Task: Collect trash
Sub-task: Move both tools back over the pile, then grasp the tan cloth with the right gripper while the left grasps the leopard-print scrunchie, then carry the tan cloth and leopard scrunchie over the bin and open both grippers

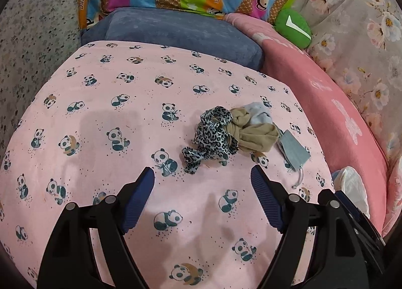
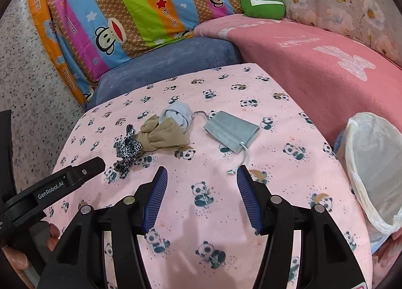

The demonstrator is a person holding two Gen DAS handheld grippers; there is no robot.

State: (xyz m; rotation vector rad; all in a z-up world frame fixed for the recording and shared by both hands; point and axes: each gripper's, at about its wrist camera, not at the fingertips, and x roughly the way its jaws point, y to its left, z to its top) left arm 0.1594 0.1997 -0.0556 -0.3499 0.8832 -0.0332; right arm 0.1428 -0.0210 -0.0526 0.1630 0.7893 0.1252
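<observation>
Both hand-held grippers, left (image 1: 202, 178) and right (image 2: 201, 176), hover wide open and empty; next, pinching the grey fabric face mask (image 2: 232, 130) for the white-lined bin (image 2: 371, 163).

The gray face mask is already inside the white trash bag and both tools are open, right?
Not quite. The gray face mask lies on the panda sheet, apart from the white trash bag, as the right wrist view shows. Both the left tool and right tool are open.
</observation>
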